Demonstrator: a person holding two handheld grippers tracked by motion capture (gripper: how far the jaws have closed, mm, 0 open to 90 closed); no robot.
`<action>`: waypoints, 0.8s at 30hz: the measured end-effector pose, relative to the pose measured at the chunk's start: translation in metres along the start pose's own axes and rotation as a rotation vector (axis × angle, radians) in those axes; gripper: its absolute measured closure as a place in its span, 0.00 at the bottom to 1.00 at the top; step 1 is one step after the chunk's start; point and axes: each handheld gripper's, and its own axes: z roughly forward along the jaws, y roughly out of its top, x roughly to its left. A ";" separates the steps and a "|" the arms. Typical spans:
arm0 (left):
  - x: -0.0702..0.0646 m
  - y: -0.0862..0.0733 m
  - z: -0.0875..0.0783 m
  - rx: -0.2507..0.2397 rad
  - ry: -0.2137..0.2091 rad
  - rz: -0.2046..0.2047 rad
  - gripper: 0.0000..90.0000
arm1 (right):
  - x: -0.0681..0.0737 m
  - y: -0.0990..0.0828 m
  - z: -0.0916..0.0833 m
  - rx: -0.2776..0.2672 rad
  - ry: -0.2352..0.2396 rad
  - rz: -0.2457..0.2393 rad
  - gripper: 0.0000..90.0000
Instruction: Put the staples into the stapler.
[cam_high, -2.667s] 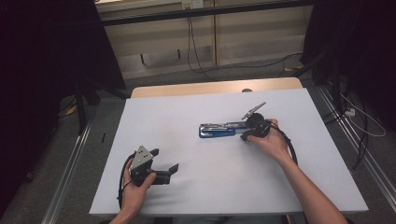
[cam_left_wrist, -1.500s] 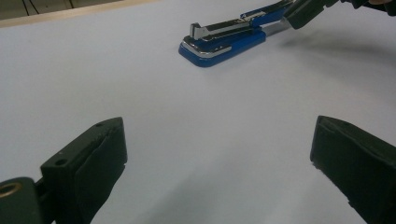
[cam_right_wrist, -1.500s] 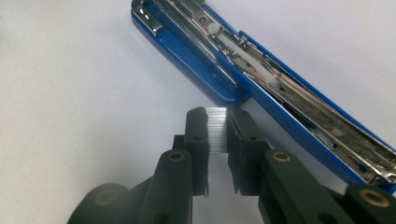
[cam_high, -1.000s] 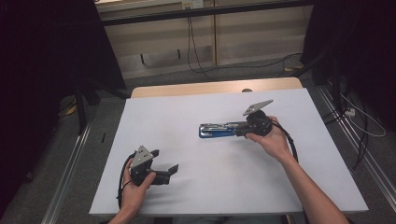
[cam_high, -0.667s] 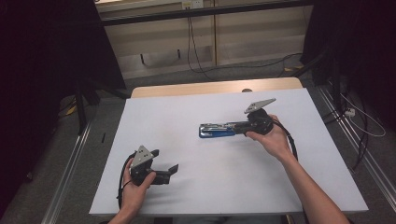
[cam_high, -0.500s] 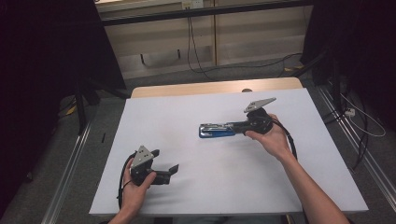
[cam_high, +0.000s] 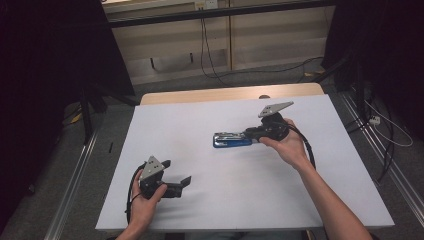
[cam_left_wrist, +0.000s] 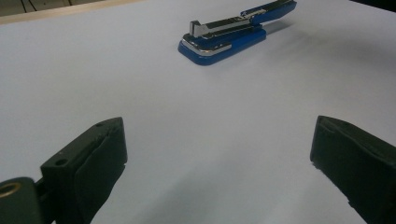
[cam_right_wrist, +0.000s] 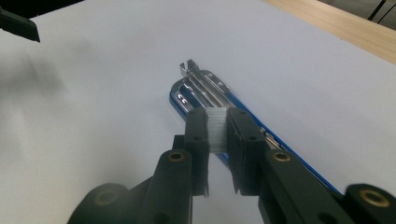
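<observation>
A blue stapler (cam_high: 230, 140) lies near the middle of the white table, its chrome staple channel (cam_right_wrist: 201, 88) laid open. My right gripper (cam_high: 251, 134) is at the stapler's right end, just above it. In the right gripper view the right gripper (cam_right_wrist: 216, 116) is shut on a short silvery strip of staples (cam_right_wrist: 216, 128), held over the open channel. My left gripper (cam_high: 176, 171) rests at the table's front left, far from the stapler. The left gripper (cam_left_wrist: 219, 133) is open with nothing between its pads, and the stapler (cam_left_wrist: 224, 37) lies well ahead of it.
The white table top (cam_high: 225, 200) has a wooden strip (cam_high: 225, 95) along its far edge. Metal rails (cam_high: 75, 190) run along both sides on the floor. Cables (cam_high: 385, 135) lie on the floor at the right and behind the table.
The right hand has turned slightly, so its grey plate now shows flatter and a little higher than in the earliest frame. The left hand and the stapler have stayed put.
</observation>
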 end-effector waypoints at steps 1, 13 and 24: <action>0.000 0.000 0.000 -0.001 0.001 -0.001 0.04 | 0.001 0.001 0.000 -0.003 0.000 0.001 0.88; 0.000 0.000 0.000 -0.001 0.001 0.001 0.04 | 0.005 0.012 0.003 -0.014 0.004 -0.014 0.88; 0.000 0.000 0.000 0.002 0.001 -0.004 0.04 | 0.001 0.022 0.006 -0.034 -0.001 -0.015 0.88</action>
